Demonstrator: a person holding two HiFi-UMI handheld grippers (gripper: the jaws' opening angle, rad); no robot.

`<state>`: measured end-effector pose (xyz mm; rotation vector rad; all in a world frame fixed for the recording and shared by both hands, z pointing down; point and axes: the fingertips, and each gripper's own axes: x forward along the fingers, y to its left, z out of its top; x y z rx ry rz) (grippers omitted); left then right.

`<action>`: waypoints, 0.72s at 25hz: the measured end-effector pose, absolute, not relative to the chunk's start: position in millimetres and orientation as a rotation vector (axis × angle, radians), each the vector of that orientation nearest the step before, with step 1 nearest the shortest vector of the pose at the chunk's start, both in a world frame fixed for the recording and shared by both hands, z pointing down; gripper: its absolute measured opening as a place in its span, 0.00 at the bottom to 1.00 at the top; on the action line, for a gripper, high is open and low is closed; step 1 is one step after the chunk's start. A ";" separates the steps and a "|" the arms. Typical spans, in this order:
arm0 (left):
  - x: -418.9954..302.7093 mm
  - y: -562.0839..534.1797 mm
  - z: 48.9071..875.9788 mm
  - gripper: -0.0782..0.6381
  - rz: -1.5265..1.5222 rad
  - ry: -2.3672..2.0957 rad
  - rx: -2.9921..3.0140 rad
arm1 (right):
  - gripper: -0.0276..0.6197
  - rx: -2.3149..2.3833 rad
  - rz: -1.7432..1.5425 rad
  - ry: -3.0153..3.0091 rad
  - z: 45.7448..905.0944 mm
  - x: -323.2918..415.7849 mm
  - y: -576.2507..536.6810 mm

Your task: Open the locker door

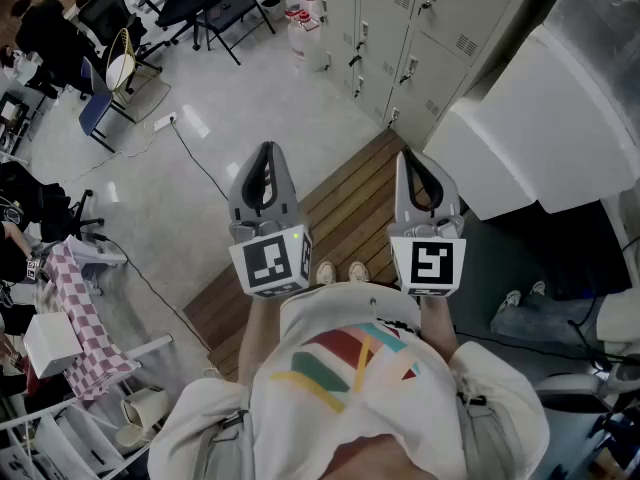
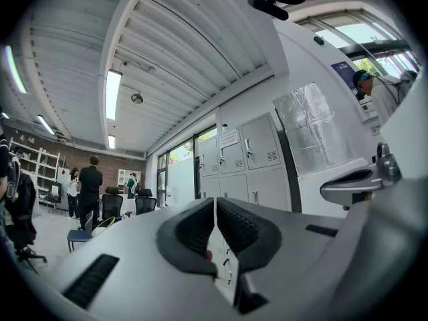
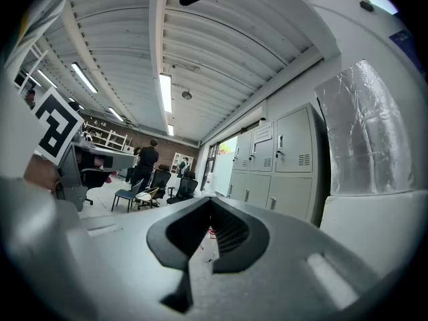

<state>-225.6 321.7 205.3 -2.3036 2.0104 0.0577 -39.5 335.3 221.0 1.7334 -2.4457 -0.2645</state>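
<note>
At the far left of the room stand black office chairs [image 1: 215, 3], and nearer on the left a checked cloth [image 1: 85, 323] hangs over a rack. A dark cable [image 1: 195, 158] runs across the pale floor toward the middle.

The left gripper [image 1: 267, 163] is held out level in front of the person, its marker cube [image 1: 272, 261] close to the body. In the left gripper view its jaws are together with nothing between them, and past their tip [image 2: 215, 209] a person in dark clothes [image 2: 89, 186] stands far off on the left beside chairs.

The person's shoes [image 1: 340, 271] rest on a strip of wooden boards [image 1: 340, 198] that runs toward the lockers [image 1: 420, 28]. A few bottles [image 1: 300, 18] stand on the floor just beside the lockers' left end.

The right gripper [image 1: 408, 158] is held level beside the left one, the two apart. Its jaws are also together on nothing in the right gripper view [image 3: 210, 209].

The lockers are far ahead and slightly right of both grippers, well apart from them; every door in view is closed, each with a small handle. They show grey in the left gripper view [image 2: 257, 156] and the right gripper view [image 3: 291, 146].

To the right of the lockers a sheet of foil [image 3: 364, 126] covers the wall, and a big white block [image 1: 540, 138] sits near the person's right side.
</note>
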 end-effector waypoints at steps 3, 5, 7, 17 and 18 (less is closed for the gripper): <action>-221.2 319.1 204.4 0.14 0.057 2.006 -2.313 | 0.05 1.715 -0.274 -2.459 220.2 -41.5 334.1; -216.4 315.8 205.2 0.14 0.059 2.001 -2.320 | 0.05 1.713 -0.273 -2.471 221.3 -40.6 331.4; -211.2 311.8 205.5 0.14 0.062 1.995 -2.324 | 0.05 1.691 -0.293 -2.471 222.3 -38.6 328.0; -192.3 294.7 202.1 0.14 0.114 2.018 -2.324 | 0.05 1.705 -0.242 -2.425 231.5 -0.4 319.3; -189.0 293.2 203.4 0.14 0.111 2.022 -2.320 | 0.05 1.721 -0.224 -2.418 234.6 6.7 317.0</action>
